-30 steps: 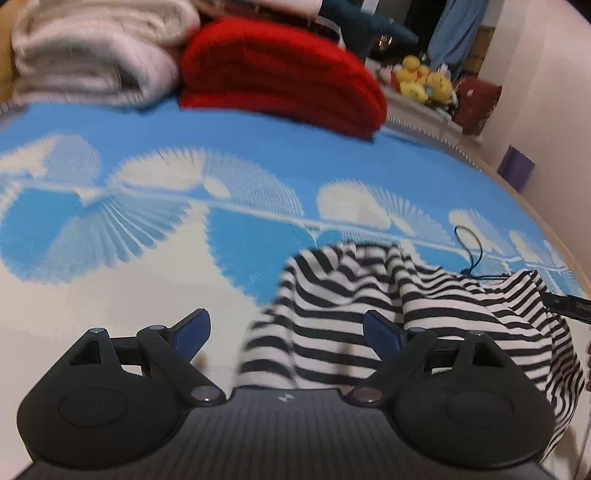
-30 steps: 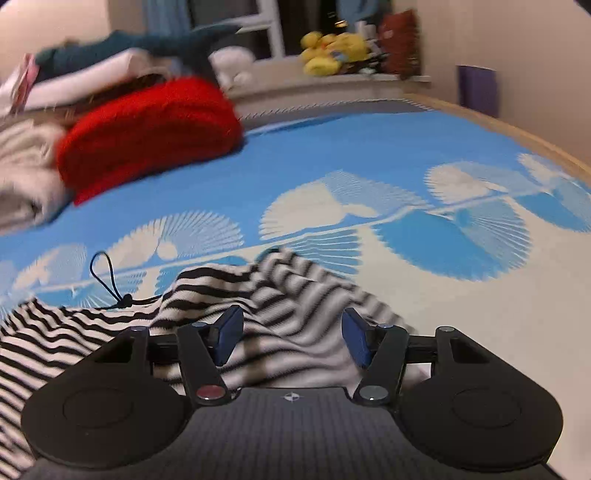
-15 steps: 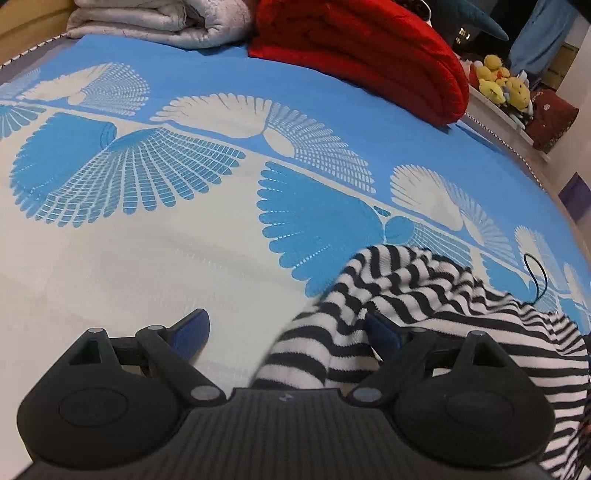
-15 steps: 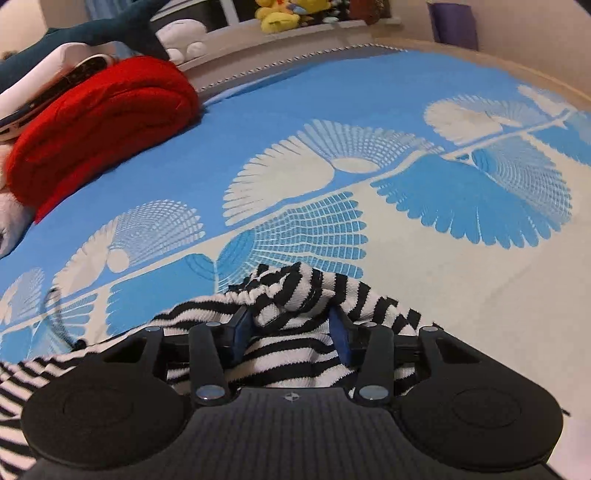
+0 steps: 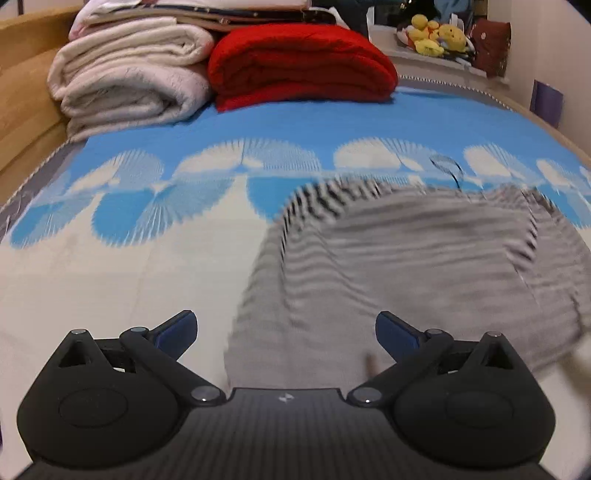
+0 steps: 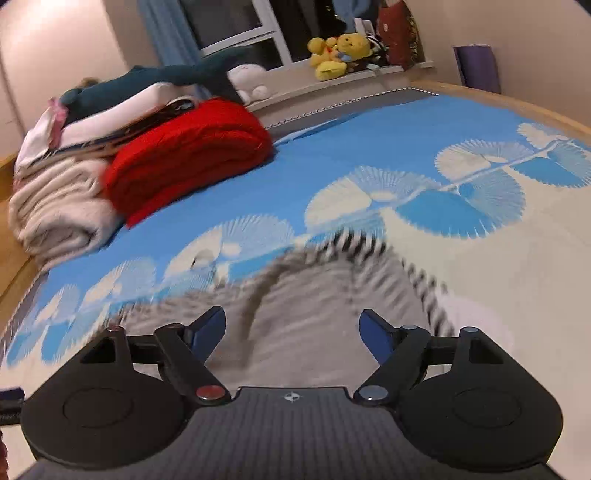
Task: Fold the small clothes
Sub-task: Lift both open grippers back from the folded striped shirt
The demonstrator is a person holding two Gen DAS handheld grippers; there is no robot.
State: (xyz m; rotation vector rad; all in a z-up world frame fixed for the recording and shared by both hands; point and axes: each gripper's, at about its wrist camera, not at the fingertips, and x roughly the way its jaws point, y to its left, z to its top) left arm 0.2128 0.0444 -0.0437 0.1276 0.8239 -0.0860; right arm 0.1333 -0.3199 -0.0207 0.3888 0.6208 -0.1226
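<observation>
Here, blue fan-print bedspread [image 5: 303, 125], red blanket [image 5: 303, 70], striped garment [image 5: 406, 266], both tools [image 5: 286, 332] [image 6: 291, 330] agape

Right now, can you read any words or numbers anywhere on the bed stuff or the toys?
No words or numbers can be read.
Small white emblem on the black left gripper body: a symbol, no letters.
Pale mark on the dark red bag on the window ledge: too blurred to read.
Black-and-white striped garment: motion-blurred, no print visible.
</observation>
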